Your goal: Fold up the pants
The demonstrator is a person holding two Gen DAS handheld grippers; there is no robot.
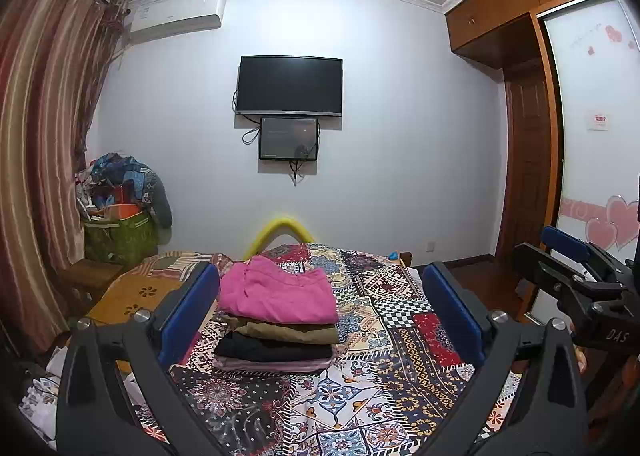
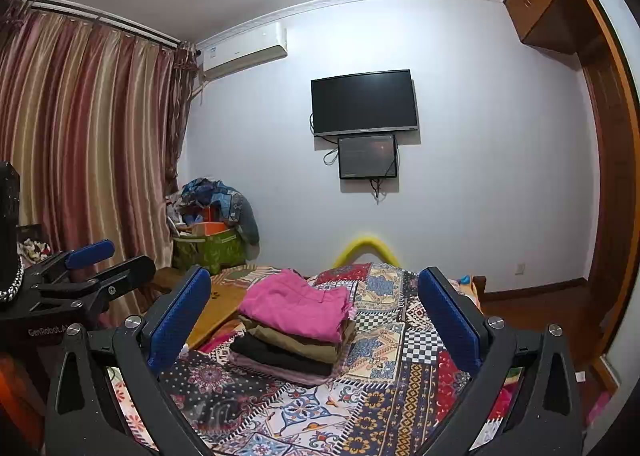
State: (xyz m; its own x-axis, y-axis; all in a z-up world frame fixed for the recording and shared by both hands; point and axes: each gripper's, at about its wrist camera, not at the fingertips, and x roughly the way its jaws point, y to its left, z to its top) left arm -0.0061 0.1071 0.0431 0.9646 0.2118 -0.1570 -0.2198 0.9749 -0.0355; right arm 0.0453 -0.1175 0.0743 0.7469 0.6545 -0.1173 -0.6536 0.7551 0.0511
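A stack of folded pants lies on the patchwork bedspread (image 1: 400, 376): pink pants (image 1: 276, 294) on top, then tan (image 1: 288, 332), black (image 1: 272, 350) and a mauve pair at the bottom. The same stack shows in the right wrist view, pink pants (image 2: 296, 306) uppermost. My left gripper (image 1: 320, 312) is held above the bed in front of the stack, open wide, nothing between its blue pads. My right gripper (image 2: 316, 316) is also open and empty, level with the left one. Each gripper appears at the edge of the other's view.
A wall TV (image 1: 290, 84) with a smaller screen below hangs straight ahead. Striped curtains (image 1: 44, 136) hang at left, with a green bin of clutter (image 1: 120, 236) beside them. A wooden wardrobe and door (image 1: 528, 160) stand right. A yellow arch (image 1: 284, 230) rises behind the bed.
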